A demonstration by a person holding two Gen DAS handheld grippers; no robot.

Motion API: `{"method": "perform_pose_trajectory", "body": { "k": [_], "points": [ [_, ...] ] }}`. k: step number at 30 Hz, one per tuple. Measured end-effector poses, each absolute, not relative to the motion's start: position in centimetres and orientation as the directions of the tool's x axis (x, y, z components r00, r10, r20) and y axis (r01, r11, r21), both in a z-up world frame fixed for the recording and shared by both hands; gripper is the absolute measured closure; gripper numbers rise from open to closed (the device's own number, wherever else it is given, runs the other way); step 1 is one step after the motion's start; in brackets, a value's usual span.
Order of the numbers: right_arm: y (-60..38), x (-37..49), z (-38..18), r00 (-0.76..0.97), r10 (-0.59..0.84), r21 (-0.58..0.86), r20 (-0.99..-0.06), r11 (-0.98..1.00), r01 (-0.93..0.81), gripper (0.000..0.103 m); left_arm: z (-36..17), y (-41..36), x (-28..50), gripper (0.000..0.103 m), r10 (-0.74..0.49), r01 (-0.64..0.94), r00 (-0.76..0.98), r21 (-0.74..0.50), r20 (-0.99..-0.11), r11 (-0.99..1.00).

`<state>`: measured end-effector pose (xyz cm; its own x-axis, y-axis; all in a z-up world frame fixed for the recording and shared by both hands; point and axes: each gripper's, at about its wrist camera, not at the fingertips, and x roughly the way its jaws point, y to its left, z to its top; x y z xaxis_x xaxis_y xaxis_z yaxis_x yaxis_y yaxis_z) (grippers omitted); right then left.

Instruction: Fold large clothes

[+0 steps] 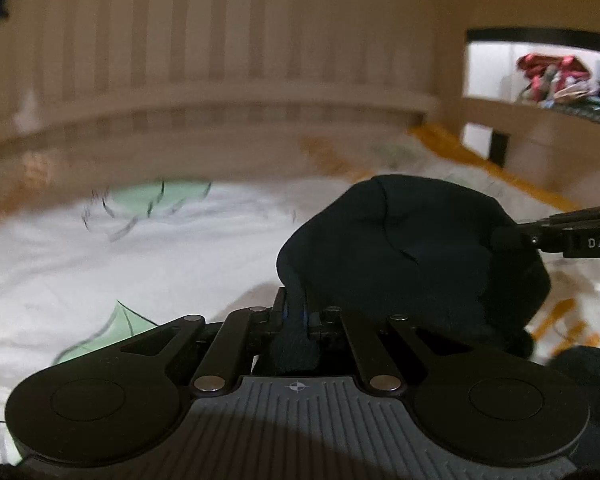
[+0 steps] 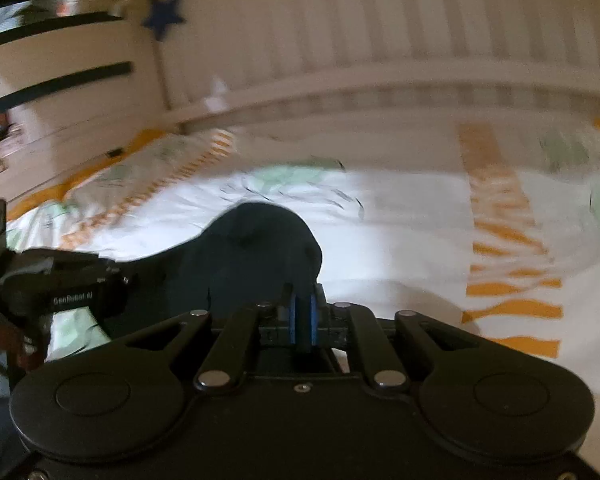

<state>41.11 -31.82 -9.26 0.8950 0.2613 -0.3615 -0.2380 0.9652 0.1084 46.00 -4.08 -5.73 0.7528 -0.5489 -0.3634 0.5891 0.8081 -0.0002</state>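
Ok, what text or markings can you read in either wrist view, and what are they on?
"DAS": on the right hand-held gripper, cut off by the frame edge.
"GenRobot.AI": on the left hand-held gripper's body, slightly blurred.
Crosshair symbol, no text: on the grey ribbed plate.
Nothing else is legible.

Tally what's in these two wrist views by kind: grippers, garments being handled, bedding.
Grippers: 2, the left gripper and the right gripper, each shut on the cloth
Dark garments: 1, the dark garment, lifted above the bed
Patterned bed sheets: 1, the bed sheet
Total: 4
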Motion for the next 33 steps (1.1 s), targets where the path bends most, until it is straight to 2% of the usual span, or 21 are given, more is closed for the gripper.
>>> {"method": "perform_pose_trajectory", "body": {
  "k": [3, 7, 11, 16, 19, 21, 22, 23, 26, 27, 29, 31, 33],
  "points": [
    [-31.2, 37.2, -8.1, 0.903, 0.295, 0.067, -0.313, 0.955, -0.289, 0.091, -5.0, -2.9, 42.0, 0.097, -0.57, 0.609, 0.757, 0.031, -0.319, 0.792],
    [-29.5, 32.1, -7.7, 0.902, 0.318, -0.029, -0.292, 0.94, -0.341, 0.091, -5.4, -1.8, 35.8, 0.097, -0.588, 0.646, 0.75, 0.14, -0.303, 0.751],
    [-28.1, 27.5, -9.0, 0.878, 0.337, -0.085, -0.339, 0.919, -0.385, 0.091, -7.1, -0.5, 31.1, 0.097, -0.61, 0.685, 0.713, 0.158, -0.345, 0.711],
    [-26.4, 23.5, -12.2, 0.813, 0.338, -0.113, -0.474, 0.893, -0.436, 0.09, -9.3, 0.2, 27.4, 0.093, -0.611, 0.737, 0.658, 0.207, -0.44, 0.644],
    [-26.1, 21.9, -12.8, 0.789, 0.324, -0.093, -0.522, 0.898, -0.431, 0.079, -9.4, 1.0, 26.3, 0.093, -0.596, 0.743, 0.642, 0.198, -0.483, 0.64],
    [-26.5, 21.5, -12.4, 0.788, 0.317, -0.048, -0.528, 0.915, -0.4, 0.079, -8.9, 1.7, 26.1, 0.09, -0.582, 0.732, 0.648, 0.191, -0.49, 0.654],
    [-26.9, 21.4, -12.0, 0.79, 0.317, -0.009, -0.525, 0.926, -0.378, 0.078, -8.4, 2.1, 26.3, 0.084, -0.577, 0.722, 0.652, 0.17, -0.492, 0.671],
    [-27.3, 21.4, -11.6, 0.79, 0.319, 0.032, -0.523, 0.934, -0.356, 0.071, -7.8, 2.5, 26.4, 0.084, -0.576, 0.709, 0.654, 0.134, -0.49, 0.692],
    [-28.6, 21.2, -10.1, 0.784, 0.355, 0.216, -0.509, 0.935, -0.283, 0.042, -6.3, 4.5, 27.7, 0.077, -0.588, 0.655, 0.645, -0.043, -0.488, 0.755],
    [-29.0, 21.4, -9.6, 0.776, 0.381, 0.293, -0.503, 0.92, -0.261, 0.031, -5.8, 5.1, 28.4, 0.07, -0.602, 0.63, 0.629, -0.13, -0.492, 0.765],
    [-29.4, 21.8, -9.1, 0.756, 0.417, 0.41, -0.505, 0.886, -0.216, 0.022, -5.3, 5.8, 29.5, 0.057, -0.641, 0.588, 0.594, -0.281, -0.487, 0.758],
    [-29.8, 22.7, -8.6, 0.738, 0.454, 0.519, -0.499, 0.839, -0.165, 0.022, -5.1, 6.2, 31.1, 0.038, -0.683, 0.529, 0.554, -0.433, -0.475, 0.73],
    [-29.9, 23.8, -8.9, 0.719, 0.477, 0.606, -0.506, 0.79, -0.097, 0.022, -5.1, 5.7, 32.6, 0.033, -0.719, 0.484, 0.525, -0.534, -0.456, 0.693]
  ]
}}
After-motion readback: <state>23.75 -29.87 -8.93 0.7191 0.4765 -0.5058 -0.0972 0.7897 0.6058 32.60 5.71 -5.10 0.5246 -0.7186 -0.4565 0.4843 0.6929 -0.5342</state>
